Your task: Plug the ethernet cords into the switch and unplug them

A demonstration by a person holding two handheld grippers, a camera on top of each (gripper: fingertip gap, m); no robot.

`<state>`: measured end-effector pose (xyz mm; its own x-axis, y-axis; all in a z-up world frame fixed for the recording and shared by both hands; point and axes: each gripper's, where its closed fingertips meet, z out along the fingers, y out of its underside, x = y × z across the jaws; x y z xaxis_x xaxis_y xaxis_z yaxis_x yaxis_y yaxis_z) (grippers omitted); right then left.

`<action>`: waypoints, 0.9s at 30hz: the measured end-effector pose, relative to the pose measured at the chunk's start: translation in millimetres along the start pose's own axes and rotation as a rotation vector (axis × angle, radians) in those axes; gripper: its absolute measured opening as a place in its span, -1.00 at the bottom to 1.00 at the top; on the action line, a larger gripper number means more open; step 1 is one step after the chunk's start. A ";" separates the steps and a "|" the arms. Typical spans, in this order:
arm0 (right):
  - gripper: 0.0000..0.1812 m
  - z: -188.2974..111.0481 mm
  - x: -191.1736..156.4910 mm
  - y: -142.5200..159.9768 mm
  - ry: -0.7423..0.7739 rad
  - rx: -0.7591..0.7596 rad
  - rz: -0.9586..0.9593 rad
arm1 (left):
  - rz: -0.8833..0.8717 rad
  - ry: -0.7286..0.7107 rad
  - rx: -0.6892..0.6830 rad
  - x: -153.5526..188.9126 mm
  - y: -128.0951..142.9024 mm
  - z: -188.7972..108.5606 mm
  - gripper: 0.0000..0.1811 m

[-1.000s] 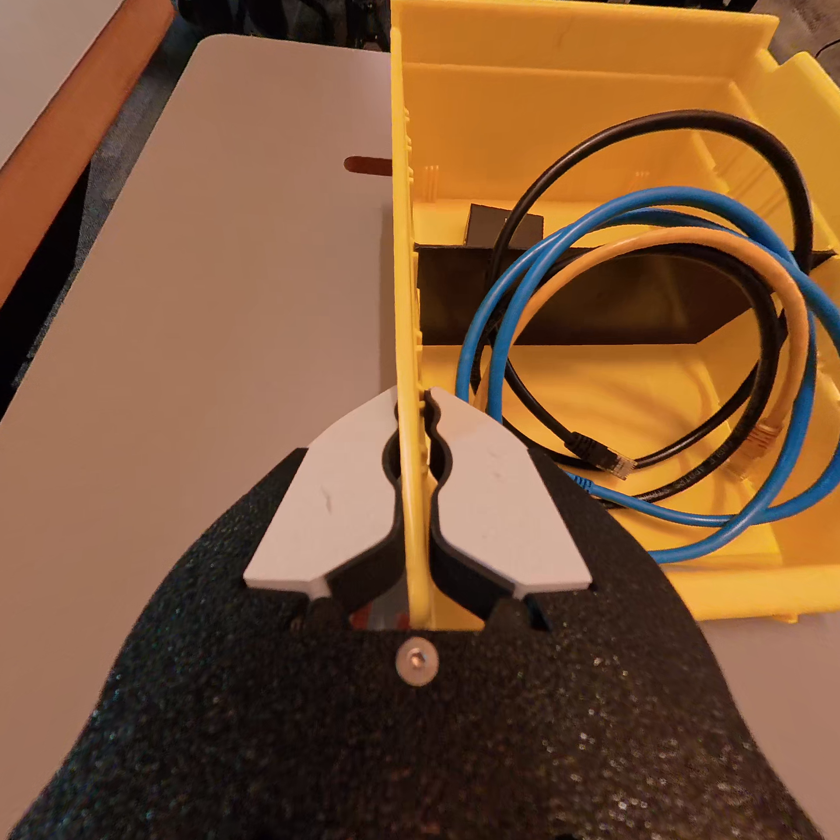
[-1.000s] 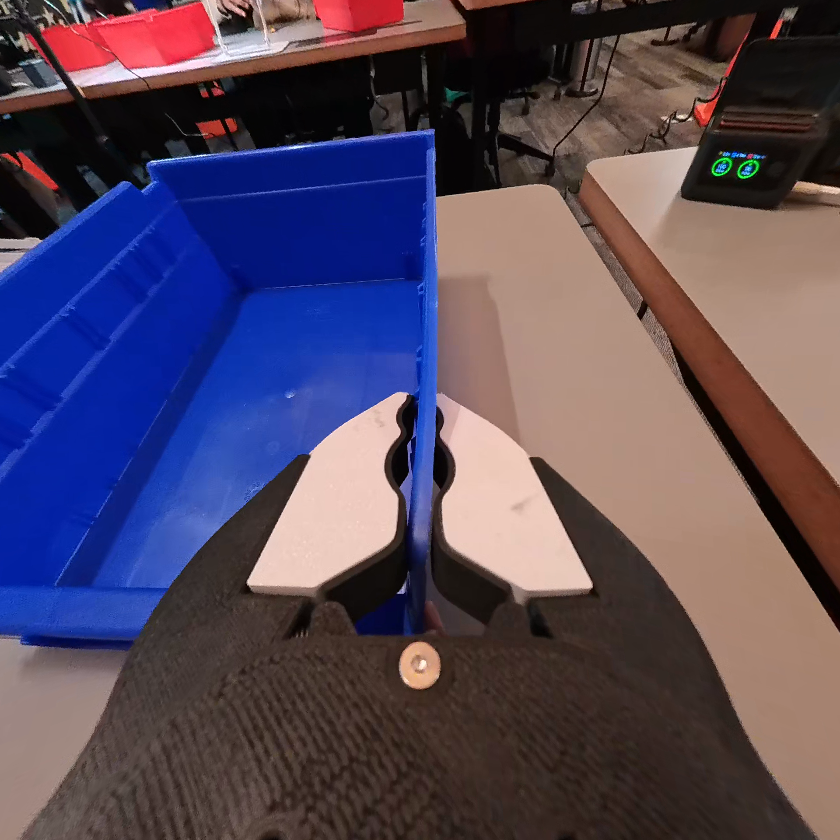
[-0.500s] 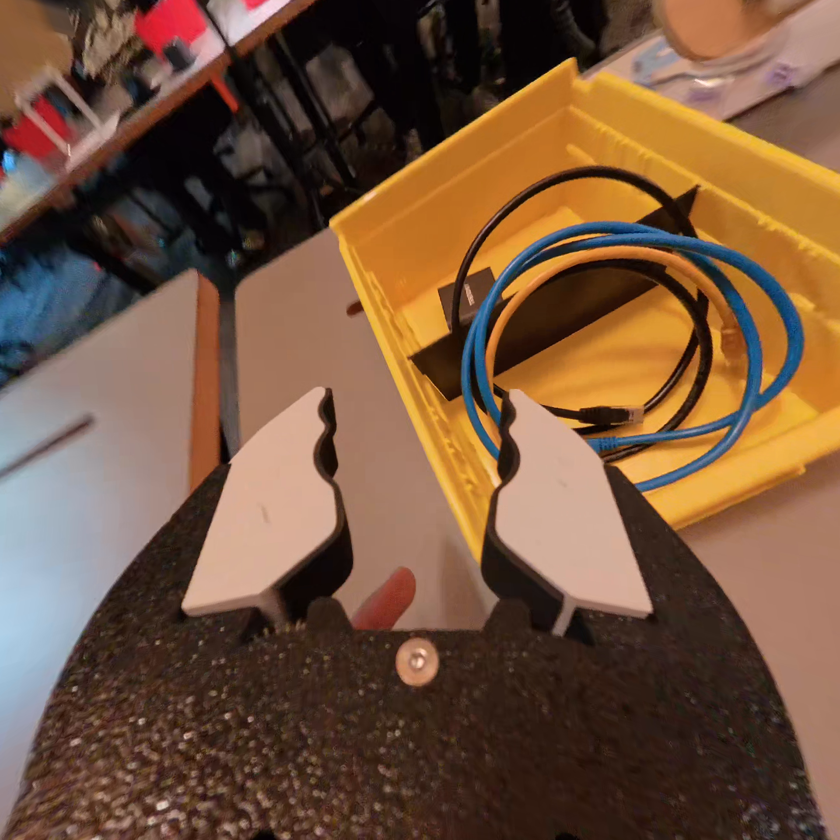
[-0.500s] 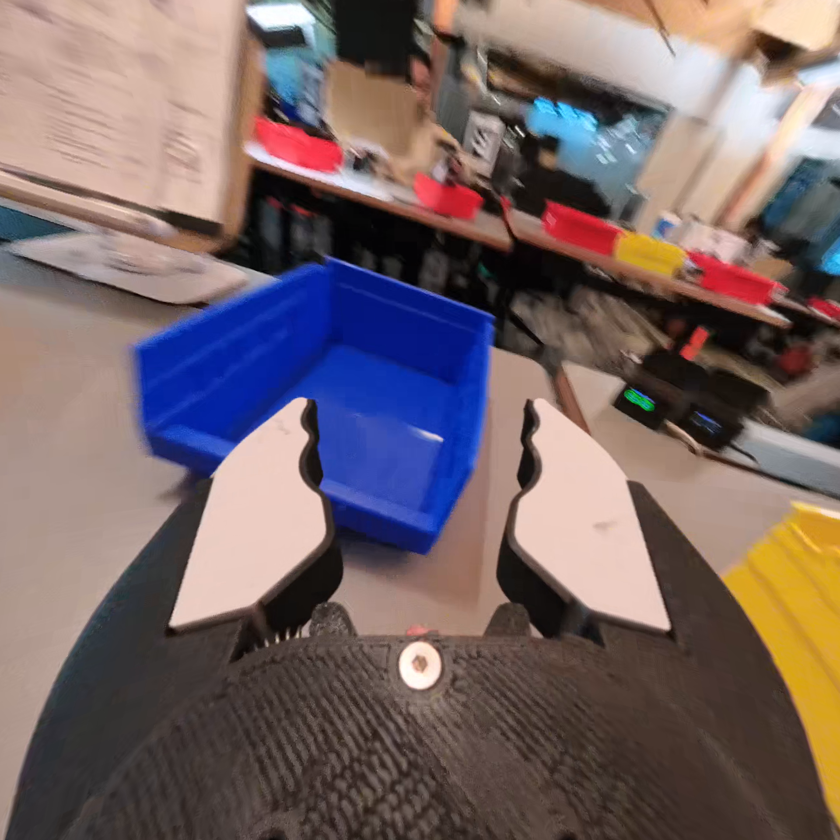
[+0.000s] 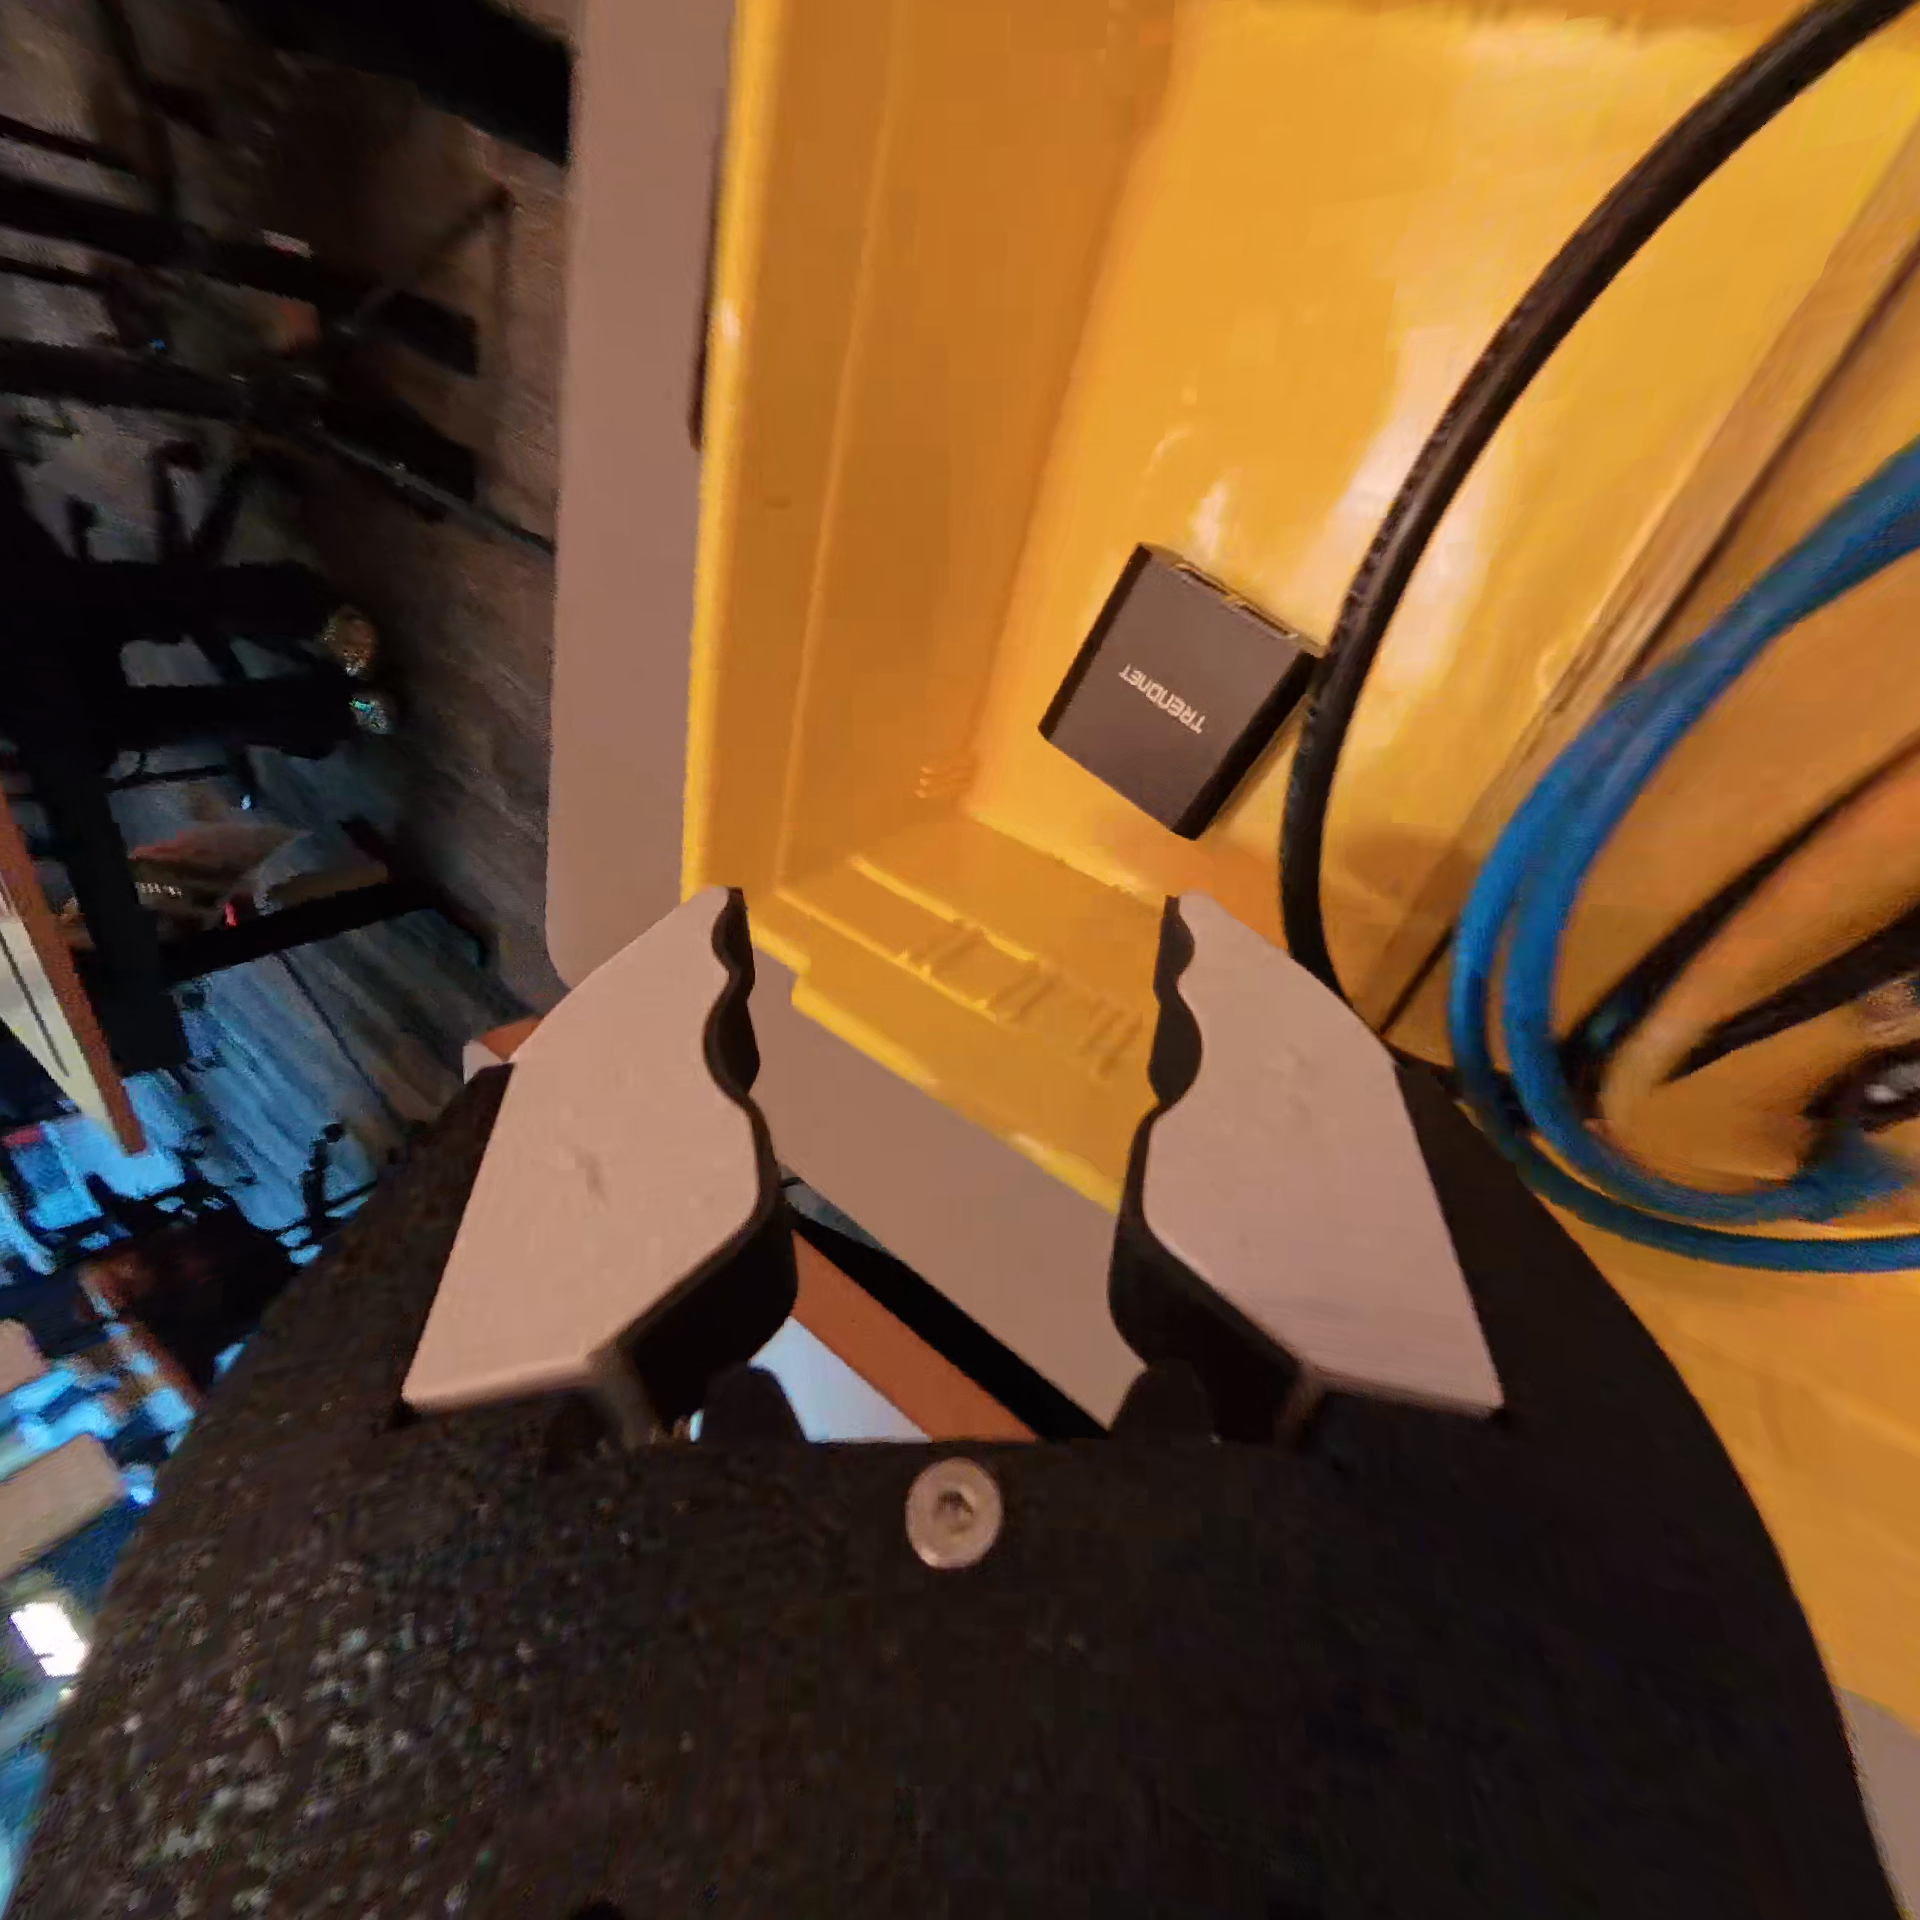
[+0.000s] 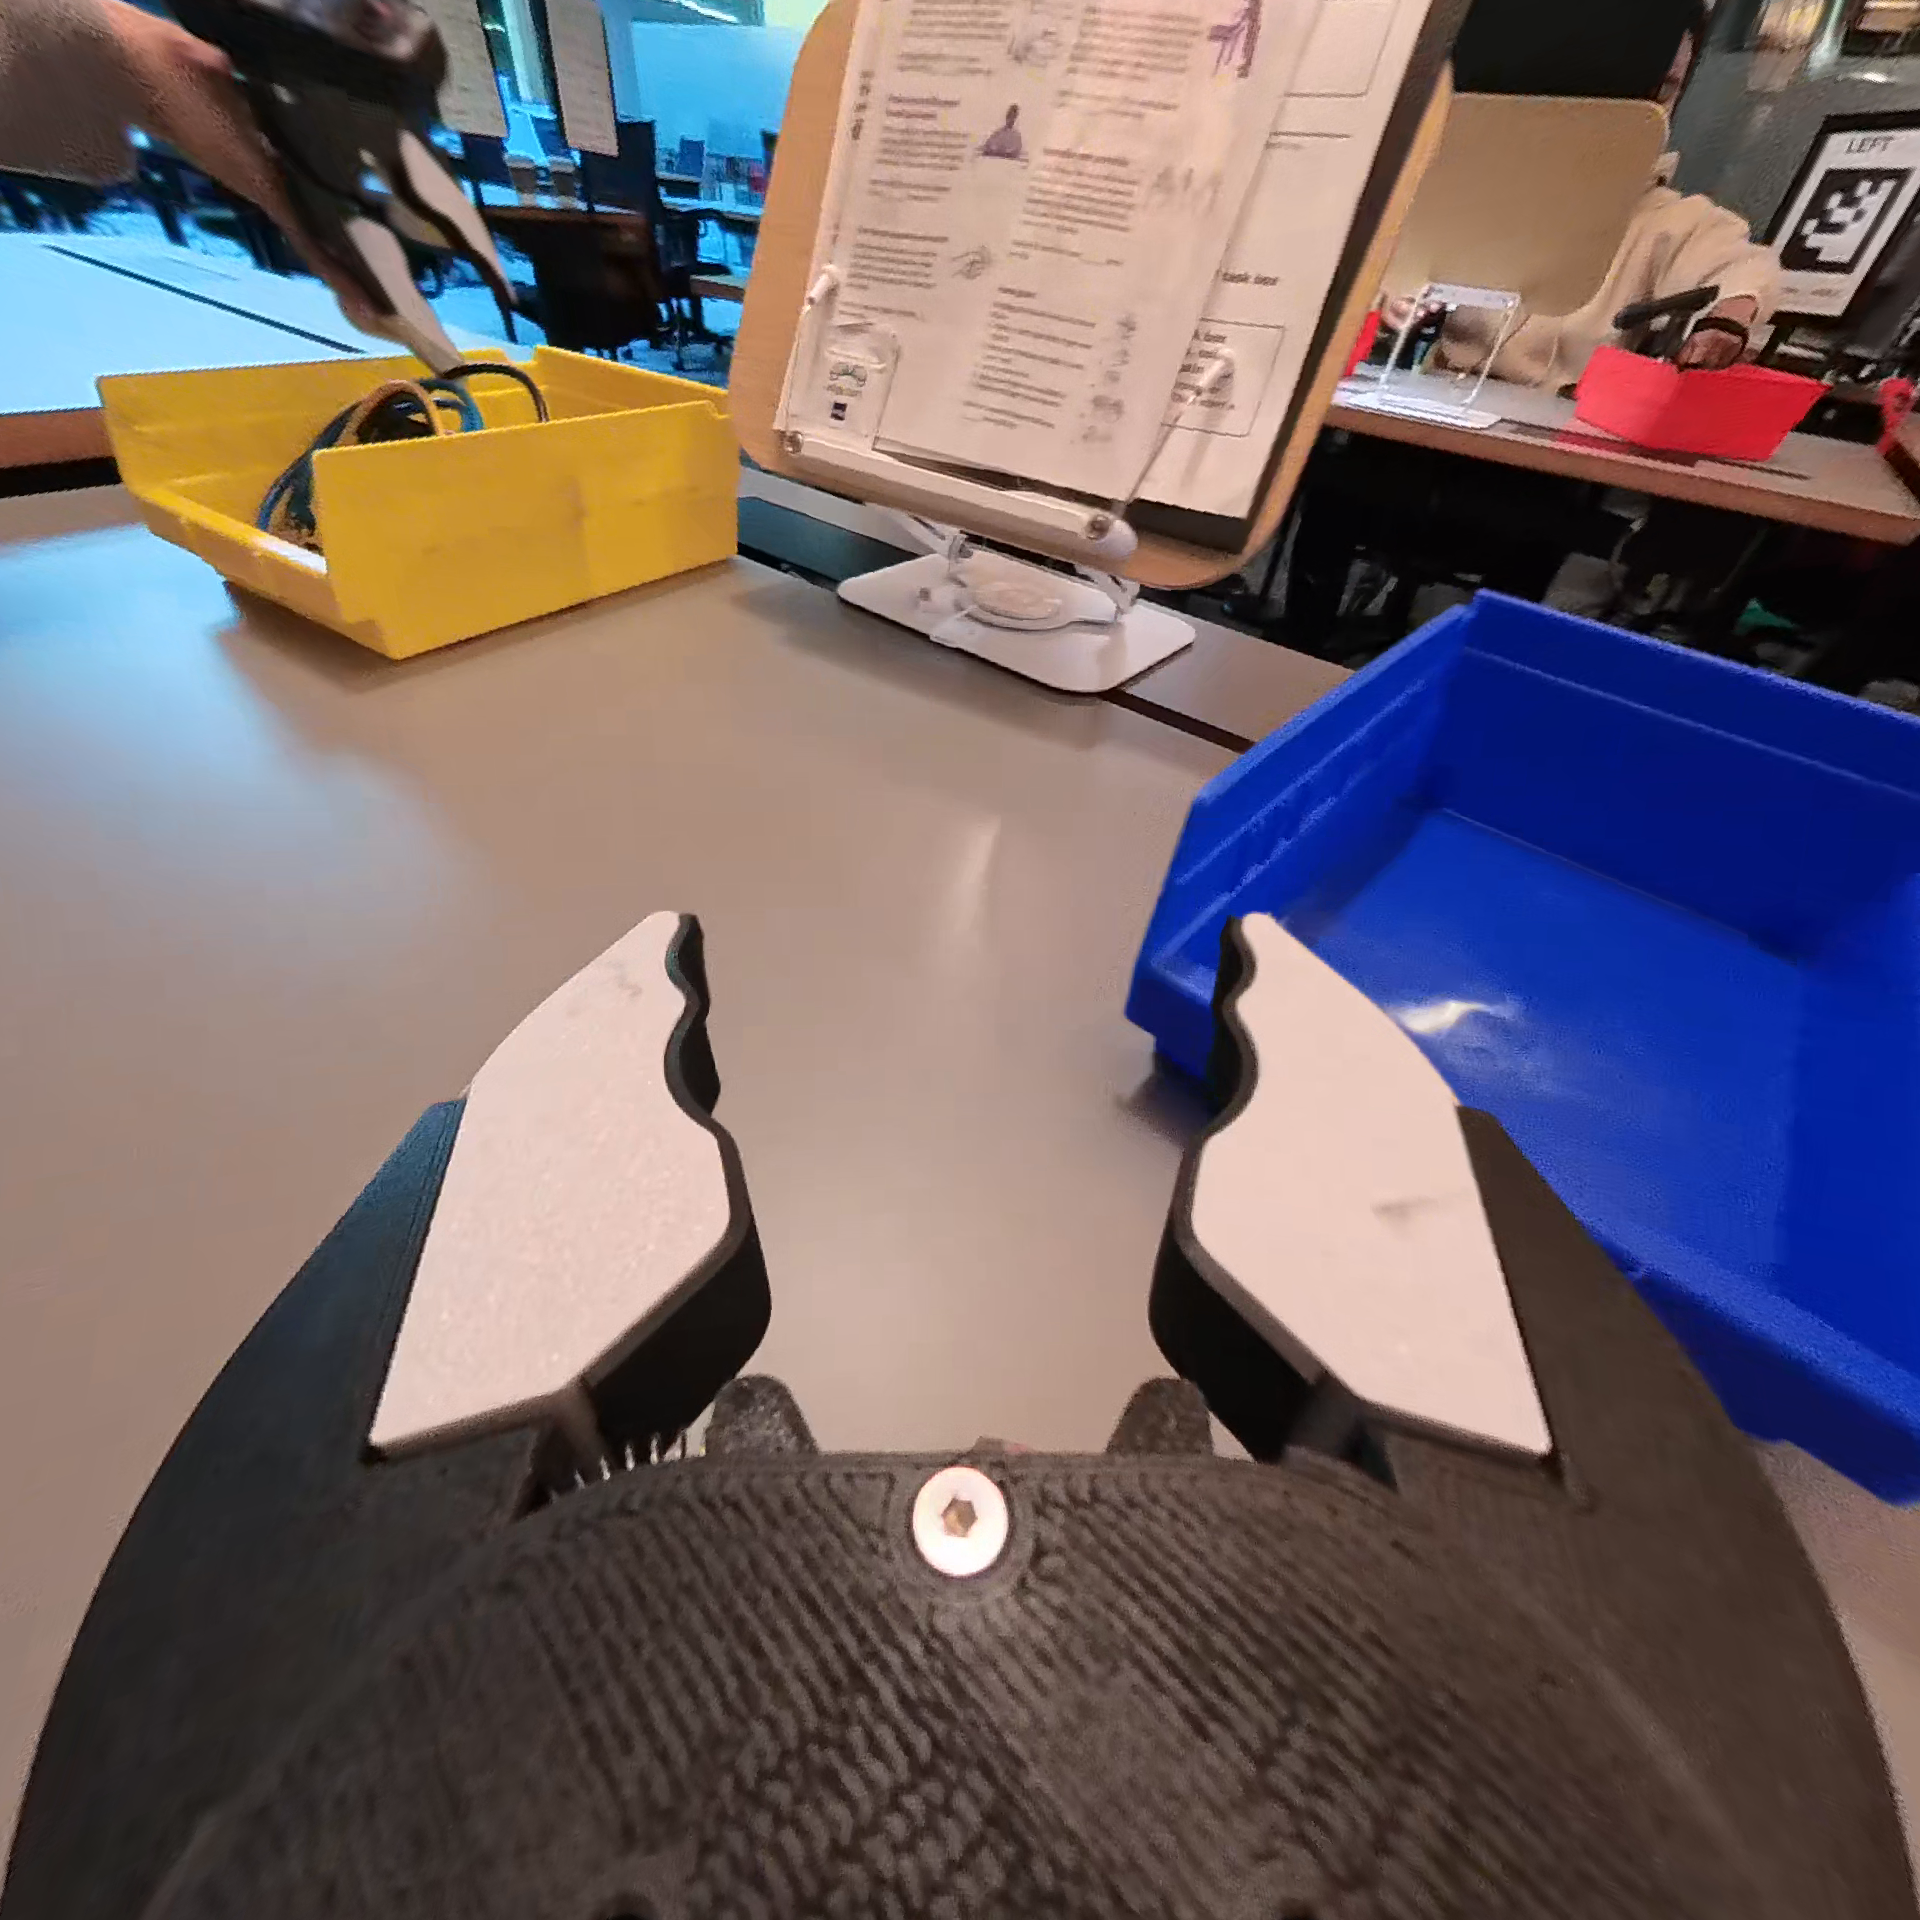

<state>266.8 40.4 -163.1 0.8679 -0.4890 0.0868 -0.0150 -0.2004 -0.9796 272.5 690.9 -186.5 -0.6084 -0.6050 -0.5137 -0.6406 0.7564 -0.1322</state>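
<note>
Hovering over the corner of the yellow plastic bin [image 5: 883, 416] with the left claw [image 5: 951, 914] spread wide and pinching nothing, apparently lining up on the small black box-shaped switch [image 5: 1169, 691] lying on the bin floor near that corner. Sharing the bin with the switch: a black ethernet cord [image 5: 1455, 436] curving just beside it and looped blue ethernet cords [image 5: 1538, 894] further right, none visibly plugged in, though the switch's ports are barely showing. Waiting well apart, low over the grey surface [image 6: 520, 831], with the right claw [image 6: 961, 930] also spread and holding nothing, beside the empty blue plastic bin [image 6: 1558, 810], probably keeping clear until a cord needs seating. Standing beyond, a paper-laden document stand [image 6: 1039, 312], likely for reference. Judging the task as barely begun.
</note>
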 end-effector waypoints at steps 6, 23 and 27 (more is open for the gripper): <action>-0.03 10.2 -7.8 17.3 0.028 -0.075 0.000 | 0.184 0.239 -0.096 25.8 -22.7 45.6 -0.38; -0.02 30.4 -7.7 29.4 -0.020 -0.131 -0.004 | 0.345 0.402 -0.349 35.9 -2.1 72.9 -0.53; -0.03 25.6 -6.6 28.0 -0.019 -0.115 0.029 | 0.357 0.505 -0.396 50.1 -0.1 59.4 -0.38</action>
<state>273.4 59.8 -195.8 0.8756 -0.4800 0.0542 -0.0963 -0.2834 -0.9542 269.9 675.3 -262.5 -0.8924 -0.4513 -0.0023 -0.4258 0.8402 0.3358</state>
